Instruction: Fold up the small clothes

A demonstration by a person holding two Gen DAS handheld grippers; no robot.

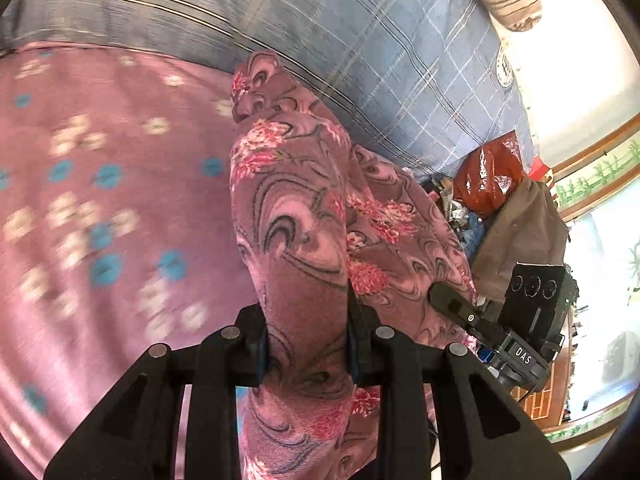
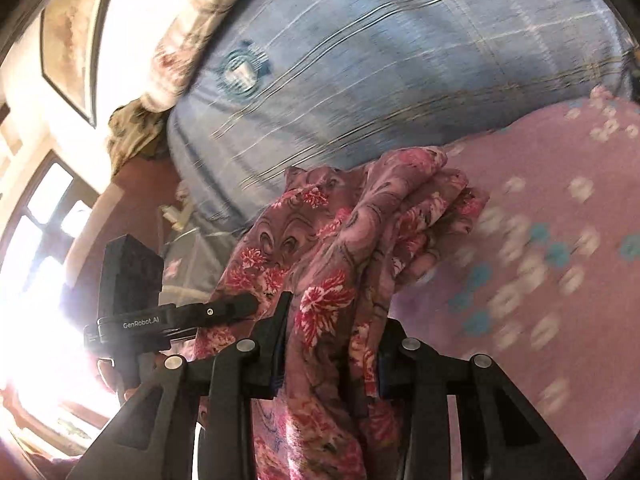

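Note:
A pink-mauve garment with red flowers and dark swirls point(image 1: 296, 216) is held up above the bed between both grippers. My left gripper point(image 1: 306, 344) is shut on a bunched fold of it, and cloth drapes over and below the jaws. My right gripper point(image 2: 332, 344) is shut on another bunch of the same garment point(image 2: 344, 248). In the left wrist view the right gripper point(image 1: 476, 316) shows at the right, its finger against the cloth. In the right wrist view the left gripper point(image 2: 192, 316) shows at the left, touching the cloth.
A pink bedsheet with white and teal flowers point(image 1: 100, 200) lies below. A blue checked quilt point(image 1: 360, 48) is piled behind it. A red plastic bag point(image 1: 488, 176) and clutter sit at the bed's right. Bright windows point(image 2: 36, 240) are to the side.

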